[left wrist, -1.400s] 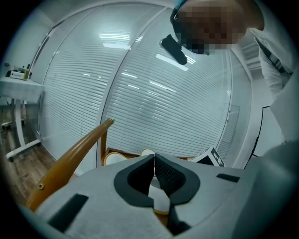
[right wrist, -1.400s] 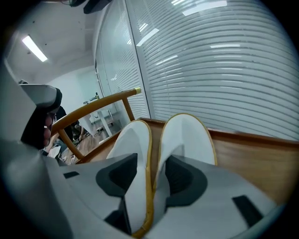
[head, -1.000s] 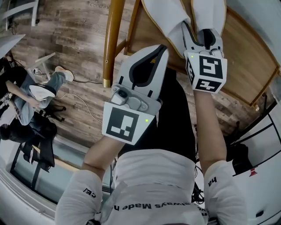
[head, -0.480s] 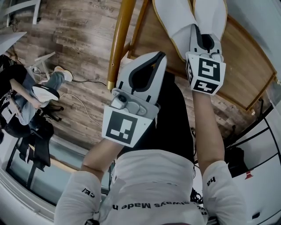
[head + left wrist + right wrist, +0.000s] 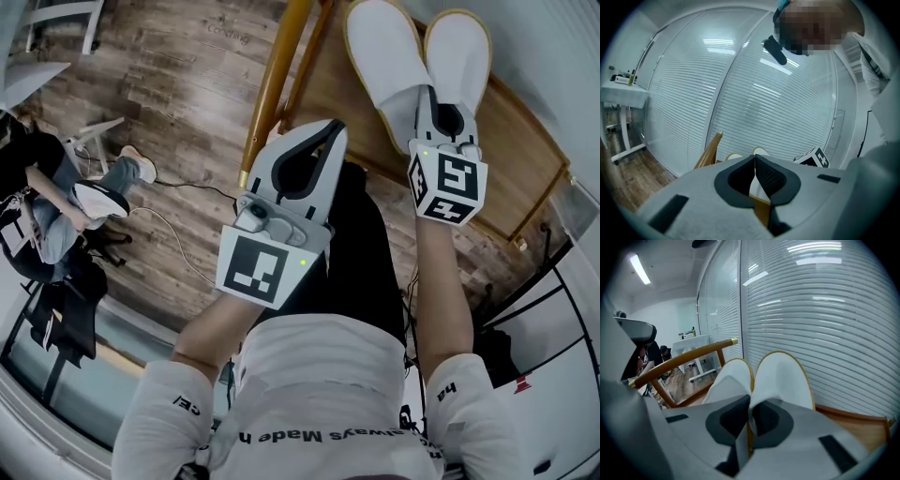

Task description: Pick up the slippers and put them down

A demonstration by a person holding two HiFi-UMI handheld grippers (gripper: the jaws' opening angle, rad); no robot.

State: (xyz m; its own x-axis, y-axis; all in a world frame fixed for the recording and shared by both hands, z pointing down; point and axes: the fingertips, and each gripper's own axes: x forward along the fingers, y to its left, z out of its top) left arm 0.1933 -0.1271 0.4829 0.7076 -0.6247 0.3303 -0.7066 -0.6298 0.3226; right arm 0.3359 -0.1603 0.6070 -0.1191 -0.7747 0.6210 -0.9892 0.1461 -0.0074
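A pair of white slippers point(image 5: 412, 66) with tan rims lies side by side over the wooden chair seat point(image 5: 511, 159). My right gripper point(image 5: 442, 111) is shut on their heel ends. In the right gripper view the slippers point(image 5: 780, 376) stretch away from the pinched jaws point(image 5: 750, 405), which clamp the two inner edges together. My left gripper point(image 5: 323, 136) hovers to the left of the chair, shut with nothing in it. In the left gripper view its pads meet point(image 5: 754, 161), and the slipper toes point(image 5: 760, 151) show just beyond them.
The chair's rounded wooden rail point(image 5: 277, 84) runs between the two grippers. A person point(image 5: 66, 202) sits at the far left on the plank floor, by a cable point(image 5: 178, 220). A glass wall with blinds point(image 5: 825, 324) stands behind the chair. A white desk point(image 5: 621, 93) is at left.
The right gripper has come up with the slippers, whose toes now show whole in the head view. The left gripper has also risen a little beside the chair rail.
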